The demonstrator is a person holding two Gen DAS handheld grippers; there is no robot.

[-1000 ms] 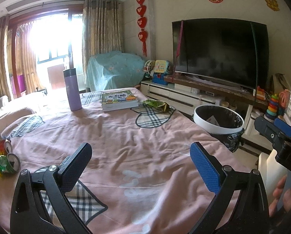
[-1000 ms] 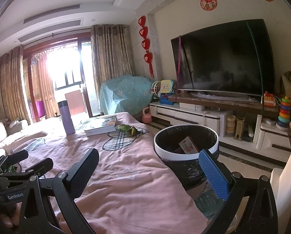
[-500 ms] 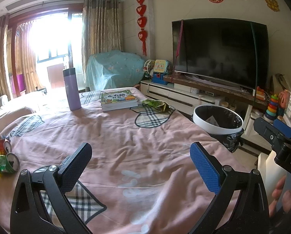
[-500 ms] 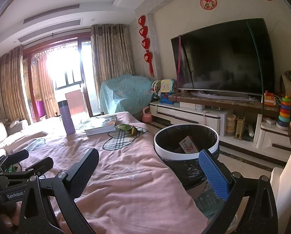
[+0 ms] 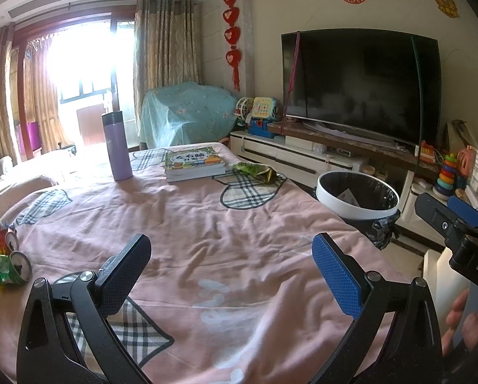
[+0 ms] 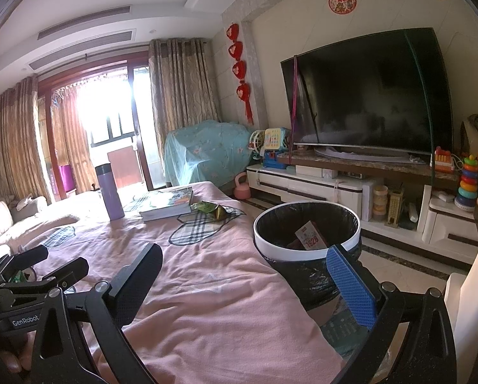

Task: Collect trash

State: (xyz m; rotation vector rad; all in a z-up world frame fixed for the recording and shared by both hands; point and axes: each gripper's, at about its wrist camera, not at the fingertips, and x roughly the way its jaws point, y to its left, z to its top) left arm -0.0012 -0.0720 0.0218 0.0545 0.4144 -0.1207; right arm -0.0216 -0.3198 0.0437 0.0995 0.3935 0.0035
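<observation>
Trash at the table's near left edge, crushed cans, is cut off by the frame; I cannot read them. Green wrapper lies far, beside a book. Bin stands right, paper inside. My left claw and right claw both gape wide, holding nothing.

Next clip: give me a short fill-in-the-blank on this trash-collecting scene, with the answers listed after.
1. The green wrapper lies right beside the ____.
2. The trash bin has a black liner and a ____ rim.
3. The purple bottle stands ____ on the pink cloth.
4. Both grippers hold ____.

Answers: book; white; upright; nothing
</observation>
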